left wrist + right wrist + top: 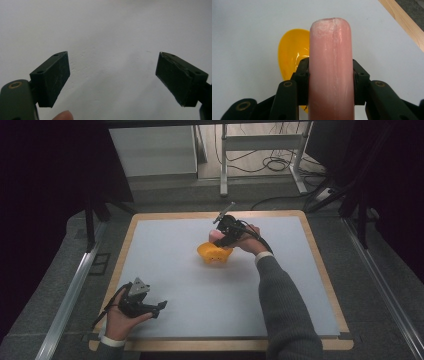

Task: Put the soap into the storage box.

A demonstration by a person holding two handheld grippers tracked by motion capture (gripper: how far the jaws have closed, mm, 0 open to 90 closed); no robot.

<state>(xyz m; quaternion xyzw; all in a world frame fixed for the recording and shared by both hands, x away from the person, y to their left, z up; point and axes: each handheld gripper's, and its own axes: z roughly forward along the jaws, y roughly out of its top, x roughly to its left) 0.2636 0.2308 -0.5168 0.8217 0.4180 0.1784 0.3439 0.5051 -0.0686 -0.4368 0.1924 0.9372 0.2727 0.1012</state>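
Pink and smooth, the sausage [330, 67] sits clamped mid-length in the right claw [330, 82], just above the yellow bowl [292, 55]. It looks light, slick and a bit squashy, so a middle grip suits. Near the bench [175, 270] edge, the left claw [112, 77] gapes wide, holding nothing.

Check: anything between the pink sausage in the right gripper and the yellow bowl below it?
Nothing visible. The right gripper is shut on the pink sausage, held directly over the yellow bowl, whose visible inside looks empty. In the high view the white mat around the bowl is bare; the left gripper rests far off, open.
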